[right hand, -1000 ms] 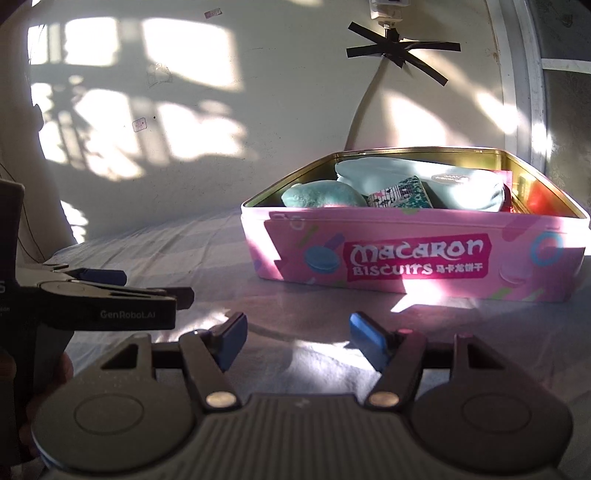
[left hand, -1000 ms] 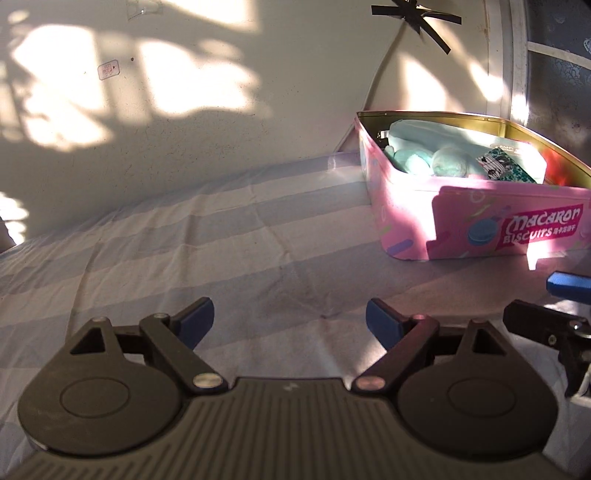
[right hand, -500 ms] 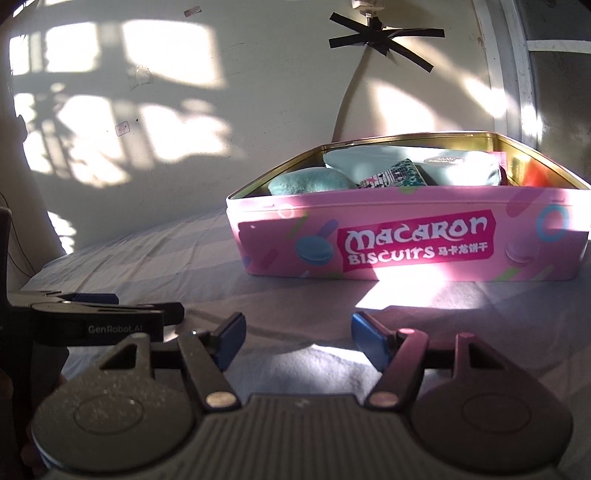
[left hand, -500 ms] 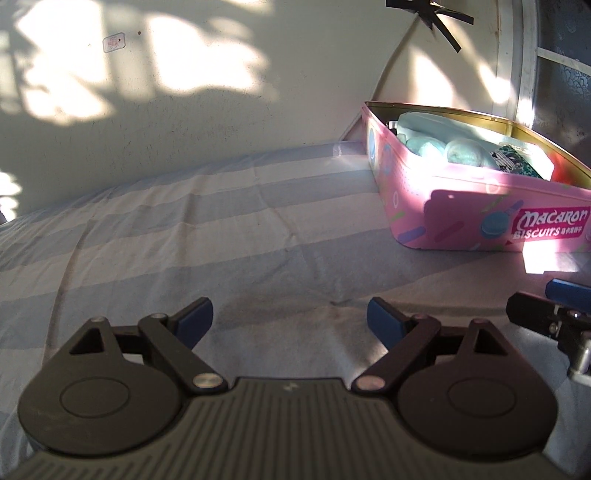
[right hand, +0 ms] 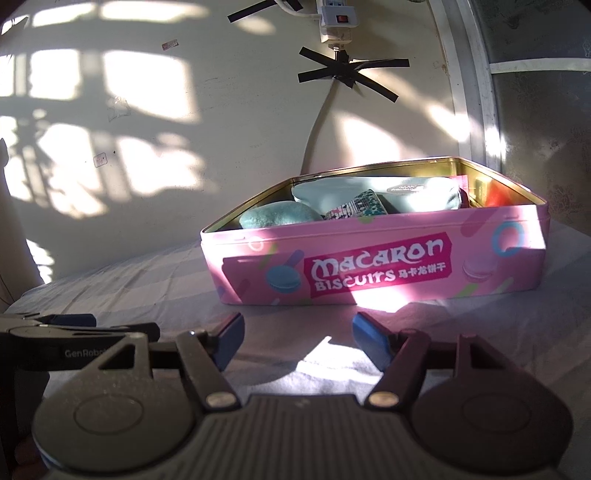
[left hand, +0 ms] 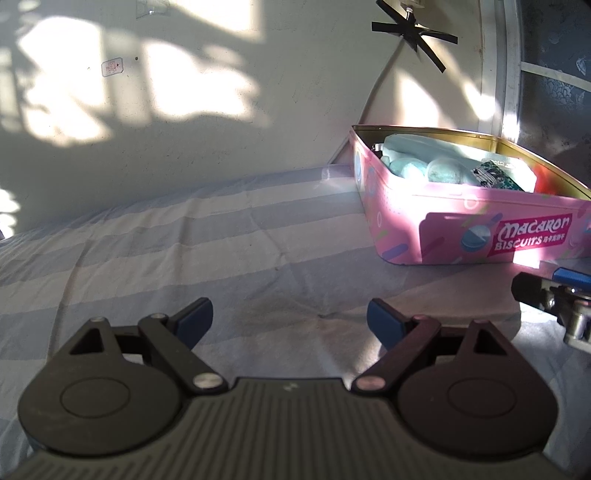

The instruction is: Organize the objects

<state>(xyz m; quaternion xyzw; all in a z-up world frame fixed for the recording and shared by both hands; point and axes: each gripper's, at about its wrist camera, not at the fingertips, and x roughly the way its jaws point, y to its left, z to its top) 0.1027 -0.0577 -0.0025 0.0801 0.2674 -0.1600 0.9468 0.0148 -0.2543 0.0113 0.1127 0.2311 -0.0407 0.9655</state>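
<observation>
A pink "Macaron Biscuits" tin (right hand: 406, 232) stands open on the striped bed sheet (left hand: 184, 258), close ahead of my right gripper (right hand: 298, 326). Inside lie teal rolled cloths (right hand: 279, 216), a patterned roll (right hand: 360, 205), a pale blue pouch (right hand: 417, 195) and something red (right hand: 498, 194). The right jaws are opening and nothing is between them. My left gripper (left hand: 290, 315) is open and empty over bare sheet, with the tin (left hand: 399, 229) to its front right. Each gripper shows at the edge of the other's view, the right one (left hand: 554, 291) and the left one (right hand: 74, 332).
A sunlit wall (left hand: 184, 129) rises right behind the bed. A power strip (right hand: 338, 16) hangs on it, its cable (right hand: 317, 122) held by black tape and running down behind the tin. A window frame (right hand: 469, 92) stands at the far right.
The right view has tilted up and the tin looks larger and nearer. The right jaws stand slightly wider. The left gripper stays open over the same patch of sheet.
</observation>
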